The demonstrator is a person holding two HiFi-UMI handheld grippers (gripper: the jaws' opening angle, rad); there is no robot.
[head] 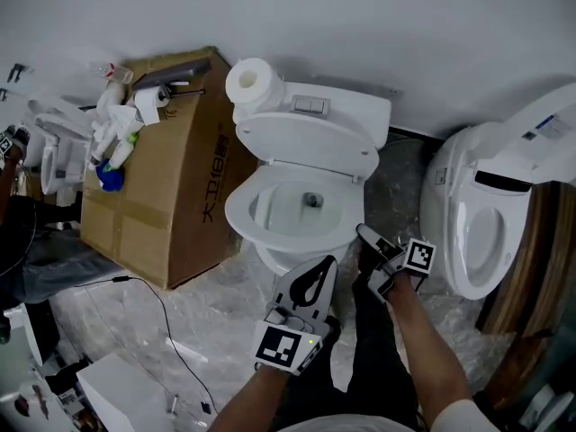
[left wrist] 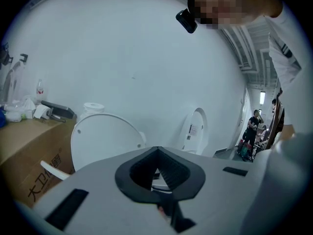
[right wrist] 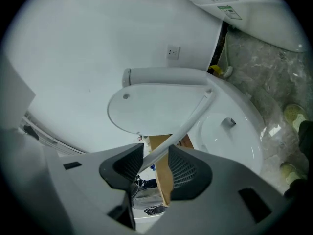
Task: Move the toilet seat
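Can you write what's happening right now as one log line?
left gripper: jaws shut, empty | right gripper: jaws open, toilet seat edge between them, not clamped | lid: up

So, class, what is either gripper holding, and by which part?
Nothing: the right gripper has its jaws apart, toilet seat rim unpressed between them; left gripper shut, empty.

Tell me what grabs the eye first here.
A white toilet sits mid-frame, lid and seat raised, with a toilet paper roll on its tank. A cardboard box topped with bottles stands to its left; a second toilet stands at right.
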